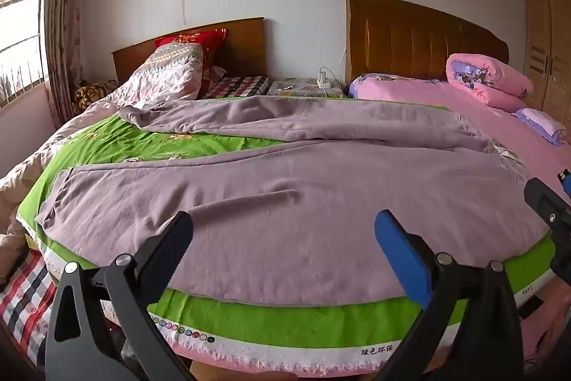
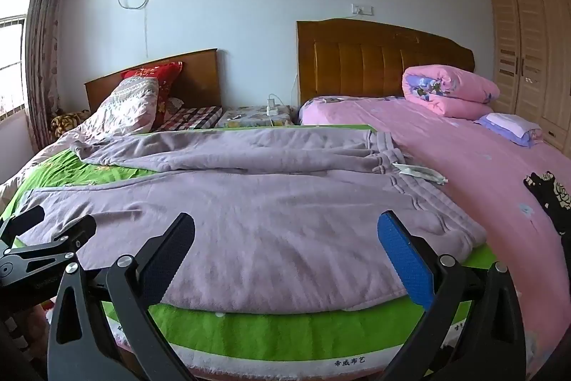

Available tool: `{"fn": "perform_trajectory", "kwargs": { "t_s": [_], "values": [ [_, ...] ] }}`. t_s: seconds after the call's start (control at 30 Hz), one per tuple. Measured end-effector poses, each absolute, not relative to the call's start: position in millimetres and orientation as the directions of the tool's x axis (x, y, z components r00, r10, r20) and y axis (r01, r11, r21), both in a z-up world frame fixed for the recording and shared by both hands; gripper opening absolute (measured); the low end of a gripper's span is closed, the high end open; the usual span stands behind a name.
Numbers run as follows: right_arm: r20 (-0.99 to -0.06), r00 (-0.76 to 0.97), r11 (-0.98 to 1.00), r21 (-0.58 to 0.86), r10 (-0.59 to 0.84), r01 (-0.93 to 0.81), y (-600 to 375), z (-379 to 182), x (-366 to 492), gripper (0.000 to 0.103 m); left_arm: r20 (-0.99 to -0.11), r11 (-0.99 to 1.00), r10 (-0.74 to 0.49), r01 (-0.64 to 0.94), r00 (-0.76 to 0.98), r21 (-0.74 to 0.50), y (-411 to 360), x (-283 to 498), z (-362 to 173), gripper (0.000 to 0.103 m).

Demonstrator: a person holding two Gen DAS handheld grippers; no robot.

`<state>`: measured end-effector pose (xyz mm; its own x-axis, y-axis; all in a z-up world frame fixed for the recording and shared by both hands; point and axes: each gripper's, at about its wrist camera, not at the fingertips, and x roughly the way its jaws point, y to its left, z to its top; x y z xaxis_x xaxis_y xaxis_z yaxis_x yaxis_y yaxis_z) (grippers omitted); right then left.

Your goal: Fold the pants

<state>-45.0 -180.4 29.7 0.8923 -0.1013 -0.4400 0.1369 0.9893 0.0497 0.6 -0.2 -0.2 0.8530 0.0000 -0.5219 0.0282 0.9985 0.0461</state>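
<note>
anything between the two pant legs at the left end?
Only the green sheet shows in the gap where the pants legs spread apart; nothing lies on it. Clearest in the left wrist view.

Lilac pants (image 2: 249, 202) lie spread across the green cloth (image 2: 285, 327), centre frame. Right gripper (image 2: 285, 238), lower frame: jaws wide apart above the pants, holding nothing.
</note>
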Motion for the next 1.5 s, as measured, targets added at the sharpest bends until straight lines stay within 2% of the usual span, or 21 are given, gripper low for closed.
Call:
{"fn": "perform_trajectory", "kwargs": {
  "t_s": [1.5],
  "values": [
    [-0.470, 0.879, 0.987, 0.081, -0.086, 0.141, -184.7, 14.0, -45.5, 0.099, -0.549, 0.997, 0.019, 0.024, 0.836, 0.071, 2.2, 1.9, -16.0, 0.102]
  ]
}}
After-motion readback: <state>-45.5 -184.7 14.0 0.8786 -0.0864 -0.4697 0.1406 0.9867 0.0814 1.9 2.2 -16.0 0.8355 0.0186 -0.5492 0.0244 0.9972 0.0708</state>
